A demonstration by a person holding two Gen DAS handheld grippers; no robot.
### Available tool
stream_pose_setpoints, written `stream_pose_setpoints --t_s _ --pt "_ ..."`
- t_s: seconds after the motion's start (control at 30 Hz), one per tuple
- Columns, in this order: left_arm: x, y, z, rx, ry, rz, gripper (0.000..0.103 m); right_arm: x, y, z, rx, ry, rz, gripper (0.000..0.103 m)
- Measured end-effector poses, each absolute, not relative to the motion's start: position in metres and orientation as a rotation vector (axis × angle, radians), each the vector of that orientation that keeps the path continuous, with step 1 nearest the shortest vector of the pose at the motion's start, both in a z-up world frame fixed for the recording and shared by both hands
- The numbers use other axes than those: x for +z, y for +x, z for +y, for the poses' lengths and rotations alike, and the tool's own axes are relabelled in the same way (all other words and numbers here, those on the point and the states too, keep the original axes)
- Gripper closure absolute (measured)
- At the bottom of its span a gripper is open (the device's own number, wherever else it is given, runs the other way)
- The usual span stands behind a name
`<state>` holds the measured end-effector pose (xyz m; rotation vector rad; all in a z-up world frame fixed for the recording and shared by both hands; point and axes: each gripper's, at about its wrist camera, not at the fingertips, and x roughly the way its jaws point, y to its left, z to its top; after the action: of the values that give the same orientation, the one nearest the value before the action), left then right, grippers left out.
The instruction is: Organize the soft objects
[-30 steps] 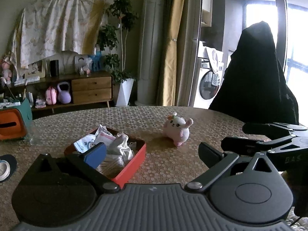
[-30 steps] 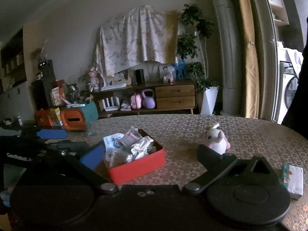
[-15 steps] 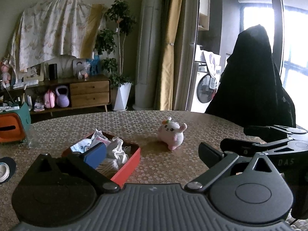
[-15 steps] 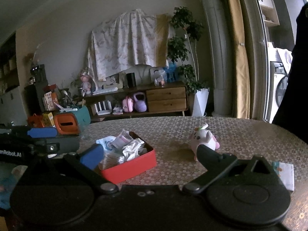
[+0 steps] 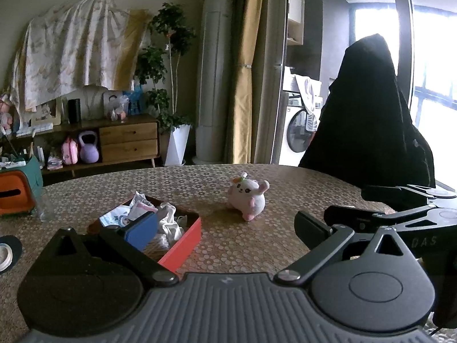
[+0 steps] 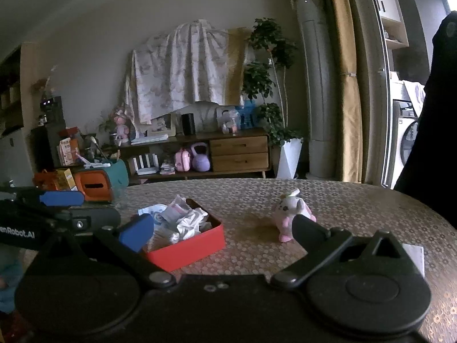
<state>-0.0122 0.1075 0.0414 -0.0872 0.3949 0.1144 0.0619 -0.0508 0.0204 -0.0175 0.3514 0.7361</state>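
Observation:
A pink and white plush toy lies on the patterned table, right of a red box filled with crumpled white and printed cloths. The plush and the red box also show in the right wrist view. My left gripper is open and empty, held above the table short of the box and plush. My right gripper is open and empty, at a similar distance. Each gripper shows at the edge of the other's view.
An orange and teal tissue holder and a clear glass stand at the table's left. A white packet lies at the right edge. A black-draped chair stands behind the table on the right.
Both grippers have drawn back and risen a little, so the box and plush look smaller and lower in view. Both stay open and empty.

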Motion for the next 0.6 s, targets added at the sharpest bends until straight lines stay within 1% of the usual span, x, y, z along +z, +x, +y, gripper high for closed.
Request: stream_pose_setpoints --t_s 0.6 --pt "0.033 -0.022 0.091 0.058 -0.095 0.408 0.001 0.013 0.039 -0.070 0.669 -0.005 0.363 0.000"
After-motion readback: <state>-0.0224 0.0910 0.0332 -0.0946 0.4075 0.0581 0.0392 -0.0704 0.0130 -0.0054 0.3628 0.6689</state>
